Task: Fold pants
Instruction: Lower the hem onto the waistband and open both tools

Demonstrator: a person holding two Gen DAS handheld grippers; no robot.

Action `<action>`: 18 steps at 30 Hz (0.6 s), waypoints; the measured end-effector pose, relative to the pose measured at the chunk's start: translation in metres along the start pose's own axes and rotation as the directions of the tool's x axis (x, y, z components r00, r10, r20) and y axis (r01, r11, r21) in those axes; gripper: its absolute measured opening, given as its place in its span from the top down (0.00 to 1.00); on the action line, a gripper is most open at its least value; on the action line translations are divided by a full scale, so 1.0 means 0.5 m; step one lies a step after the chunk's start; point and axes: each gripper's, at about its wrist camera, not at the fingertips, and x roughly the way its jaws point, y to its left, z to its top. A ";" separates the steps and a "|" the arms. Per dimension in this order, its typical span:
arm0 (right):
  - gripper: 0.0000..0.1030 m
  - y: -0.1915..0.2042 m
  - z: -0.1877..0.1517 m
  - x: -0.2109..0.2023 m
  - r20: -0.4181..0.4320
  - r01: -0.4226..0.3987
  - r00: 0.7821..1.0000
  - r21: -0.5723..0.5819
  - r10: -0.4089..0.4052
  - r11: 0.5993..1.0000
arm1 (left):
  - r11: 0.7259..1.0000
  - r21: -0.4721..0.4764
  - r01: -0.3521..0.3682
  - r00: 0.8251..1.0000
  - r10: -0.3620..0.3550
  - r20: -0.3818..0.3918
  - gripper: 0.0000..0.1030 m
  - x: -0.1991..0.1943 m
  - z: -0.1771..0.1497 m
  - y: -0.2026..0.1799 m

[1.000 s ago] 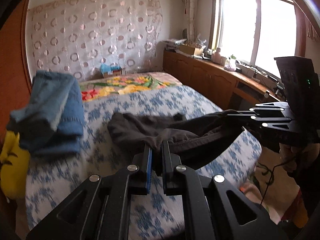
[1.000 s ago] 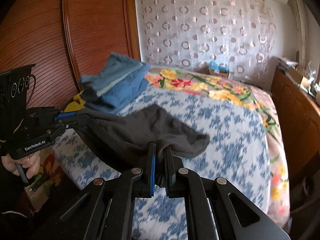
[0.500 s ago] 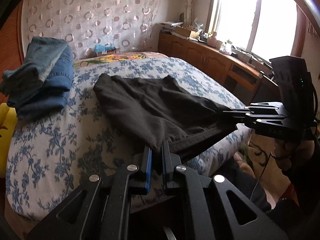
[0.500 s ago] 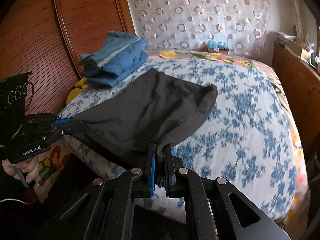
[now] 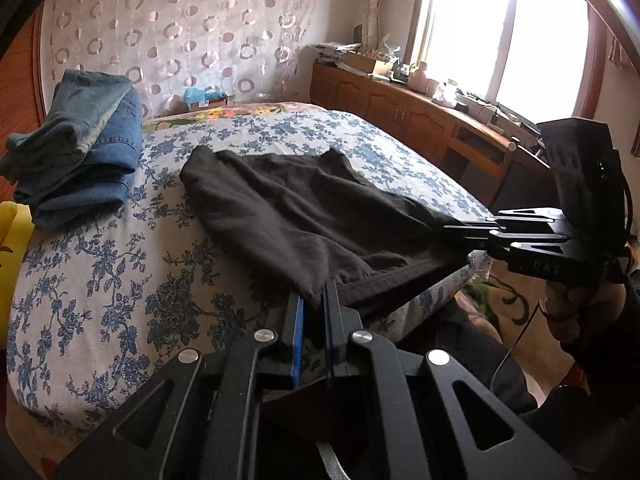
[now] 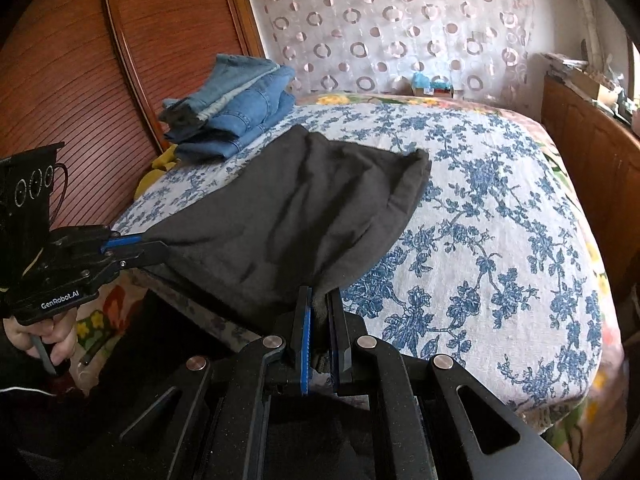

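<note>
Dark grey pants (image 5: 296, 208) lie spread on the blue-flowered bed, their near edge stretched between my two grippers at the bed's front edge. My left gripper (image 5: 312, 296) is shut on one corner of that edge. My right gripper (image 6: 318, 294) is shut on the other corner. In the left wrist view the right gripper (image 5: 448, 228) shows at the right, pinching the cloth. In the right wrist view the left gripper (image 6: 156, 246) shows at the left, and the pants (image 6: 304, 208) reach back toward the bed's middle.
A stack of folded blue jeans (image 5: 80, 144) sits at the bed's back left, also in the right wrist view (image 6: 236, 108). A yellow thing (image 5: 12, 236) lies beside it. A wooden sideboard (image 5: 420, 116) runs under the window on the right. A wooden wardrobe (image 6: 100, 72) stands left.
Both grippers have pulled the pants back toward the bed's front edge and lowered them. The bunched cloth is now spread flat on the bed.
</note>
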 end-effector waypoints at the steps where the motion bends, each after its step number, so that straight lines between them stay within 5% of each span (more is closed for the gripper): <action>1: 0.93 0.002 0.001 -0.005 0.006 -0.001 1.000 -0.003 0.001 1.000 | 1.000 0.002 0.000 1.000 0.000 0.006 0.91 -0.005 0.002 -0.001; 18: 0.93 0.005 -0.017 -0.042 0.058 0.007 0.998 0.000 -0.007 1.000 | 1.000 0.007 0.008 0.999 -0.009 0.047 0.91 -0.018 0.029 -0.007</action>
